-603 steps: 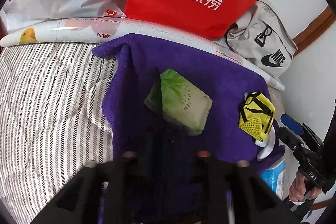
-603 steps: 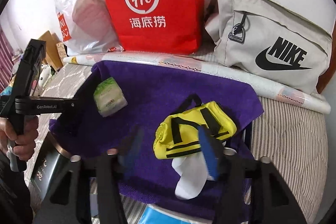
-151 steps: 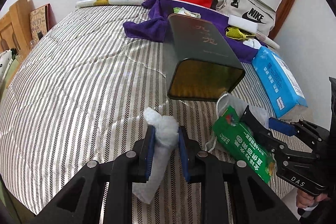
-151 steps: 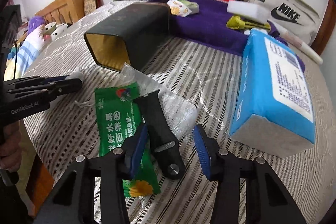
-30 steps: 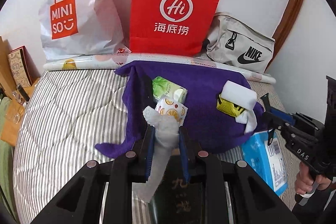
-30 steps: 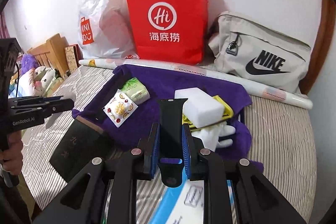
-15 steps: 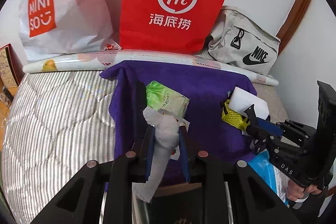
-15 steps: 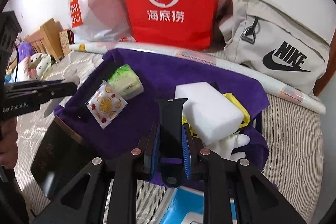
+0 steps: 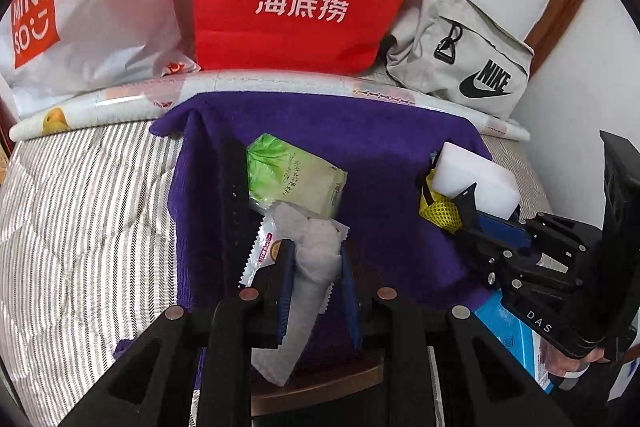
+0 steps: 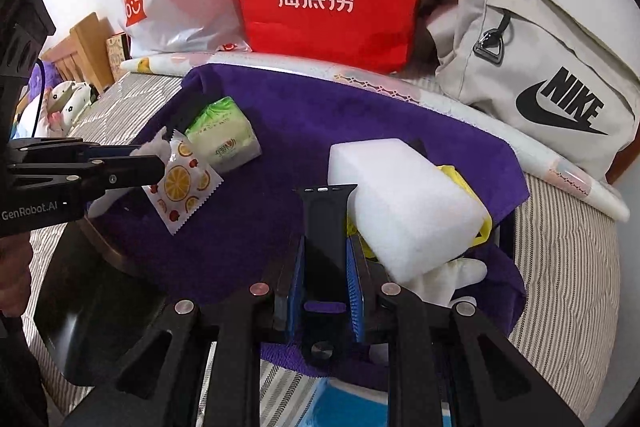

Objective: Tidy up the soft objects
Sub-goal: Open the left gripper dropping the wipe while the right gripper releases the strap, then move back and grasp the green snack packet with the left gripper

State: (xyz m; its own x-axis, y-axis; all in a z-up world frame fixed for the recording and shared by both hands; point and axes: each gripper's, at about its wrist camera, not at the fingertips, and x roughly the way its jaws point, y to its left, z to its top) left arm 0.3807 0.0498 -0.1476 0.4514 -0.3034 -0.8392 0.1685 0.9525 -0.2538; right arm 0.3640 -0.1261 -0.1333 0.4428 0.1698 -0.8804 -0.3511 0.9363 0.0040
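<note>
Both grippers are now being held lower over the purple towel (image 9: 384, 147) than half a second ago. White cloth (image 9: 316, 259) is being pinched by the left gripper (image 9: 316, 283), hanging lengthwise, probably limp. Watch strap (image 10: 326, 227) is being clamped by the right gripper (image 10: 326, 291), long axis pointing forward; both should be lowered onto bare towel, clear of the sponge (image 10: 404, 199).

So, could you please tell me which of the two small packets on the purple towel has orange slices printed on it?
The white sachet beside the left tool; the tissue pack behind it is green.
</note>
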